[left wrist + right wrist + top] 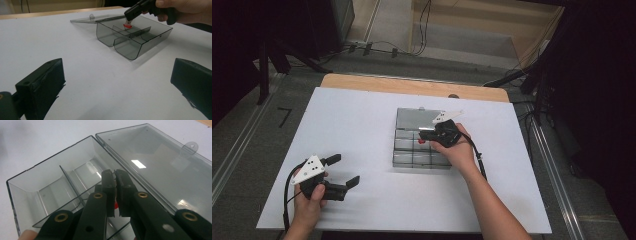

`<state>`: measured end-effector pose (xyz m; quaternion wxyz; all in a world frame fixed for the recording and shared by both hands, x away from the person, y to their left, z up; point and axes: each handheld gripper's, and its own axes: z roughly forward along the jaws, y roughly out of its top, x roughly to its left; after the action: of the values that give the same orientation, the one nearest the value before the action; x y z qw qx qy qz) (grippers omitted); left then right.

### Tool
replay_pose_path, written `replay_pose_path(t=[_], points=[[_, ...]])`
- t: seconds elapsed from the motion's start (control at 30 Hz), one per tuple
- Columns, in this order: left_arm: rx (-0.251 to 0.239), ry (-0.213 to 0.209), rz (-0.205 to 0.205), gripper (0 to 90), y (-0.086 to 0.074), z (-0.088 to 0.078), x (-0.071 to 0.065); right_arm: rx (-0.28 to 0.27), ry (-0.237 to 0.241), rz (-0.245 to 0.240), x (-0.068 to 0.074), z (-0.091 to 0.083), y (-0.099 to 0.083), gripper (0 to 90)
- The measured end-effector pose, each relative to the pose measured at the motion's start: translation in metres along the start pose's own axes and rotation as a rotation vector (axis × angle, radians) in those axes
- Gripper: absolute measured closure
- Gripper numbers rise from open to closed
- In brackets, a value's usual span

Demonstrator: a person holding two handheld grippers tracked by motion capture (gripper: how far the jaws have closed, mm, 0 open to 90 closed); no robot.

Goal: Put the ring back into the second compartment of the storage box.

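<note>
High view: A clear box (421,142) with divided compartments sits on the white table (362,130), right of centre. Its lid (417,119) lies open flat on the far side. The right claw (426,136) reaches into the box from the right, over a middle compartment, with a small red piece (421,142) at its tip. The right hand (458,147) grips the tool body just right of the box. The left claw (344,171) rests at the near left of the table, well apart from the box, with its jaws spread wide and nothing between them. The left hand (311,194) holds it near the table edge.

Left gripper view: Both jaws of the left claw stand far apart at the bottom corners, with bare table between them. Farther off, the box (132,40) shows its curved compartment walls. The right claw (130,18) points down into a far compartment, and the red piece (127,24) is pinched at its tip, above the compartment floor.

Right gripper view: The right claw (115,176) is closed almost fully, with a narrow slit between the jaw tips. The red piece (116,205) shows between the jaws, lower down; most of it is hidden. The claw hangs over the compartments beside the hinge, with the lid (160,162) to the right.
</note>
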<state>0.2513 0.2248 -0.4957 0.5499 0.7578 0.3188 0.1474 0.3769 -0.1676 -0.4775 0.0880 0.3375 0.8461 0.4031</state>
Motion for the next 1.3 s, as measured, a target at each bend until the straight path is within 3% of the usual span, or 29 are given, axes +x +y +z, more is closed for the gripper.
replay_pose_path(t=[0.43,0.63,0.8,1.03,1.3], points=[[0.000,0.000,0.001,0.0,0.000,0.001,0.000,0.048,-0.022,0.008,-0.001,0.010,-0.004,83.6],[0.000,-0.001,0.001,0.0,0.000,0.000,0.000,0.059,-0.011,0.014,-0.002,0.010,-0.005,81.5],[0.000,0.000,0.002,0.0,0.000,0.000,0.000,0.045,0.002,0.024,-0.002,0.008,-0.005,71.9],[0.001,-0.001,0.004,0.0,0.000,0.000,0.000,0.000,-0.006,0.047,0.001,-0.002,-0.002,46.4],[0.002,-0.002,0.007,0.0,0.000,0.001,-0.001,-0.045,-0.001,0.081,0.002,-0.017,0.000,23.3]])
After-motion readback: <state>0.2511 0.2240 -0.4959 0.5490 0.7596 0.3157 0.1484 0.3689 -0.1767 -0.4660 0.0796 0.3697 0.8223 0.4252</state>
